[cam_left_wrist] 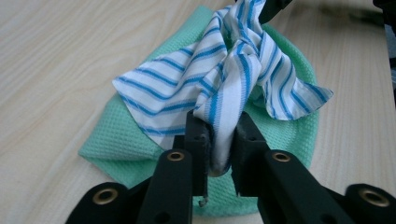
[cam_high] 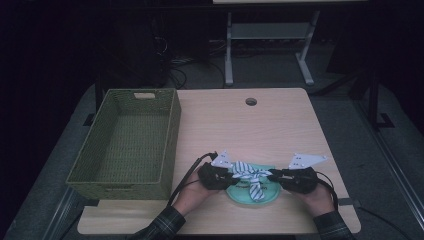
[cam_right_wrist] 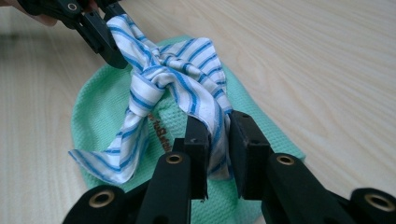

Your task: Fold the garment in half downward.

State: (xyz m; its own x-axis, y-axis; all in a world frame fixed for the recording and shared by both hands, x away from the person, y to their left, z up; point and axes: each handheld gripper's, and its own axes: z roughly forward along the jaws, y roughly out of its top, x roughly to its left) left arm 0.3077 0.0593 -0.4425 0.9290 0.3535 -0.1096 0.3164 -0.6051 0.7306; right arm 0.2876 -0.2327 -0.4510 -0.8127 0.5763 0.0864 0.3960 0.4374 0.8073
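Striped blue-and-white cloth (cam_left_wrist: 219, 79), tied into a knot at its middle, is lying on top of a green cloth (cam_left_wrist: 126, 135) on the wooden table (cam_high: 280, 125), well to the right of the green woven basket (cam_high: 127, 142) and near the table's front edge. Left gripper (cam_left_wrist: 219, 140) is reaching in from the side of the striped cloth nearer the basket, its jaws standing slightly apart with one end of that cloth running between them, the pads looking loose on the fabric. Right gripper (cam_right_wrist: 218, 140) is coming in from the side away from the basket, its jaws likewise parted a little around the opposite end, which is sagging between the pads rather than being squeezed
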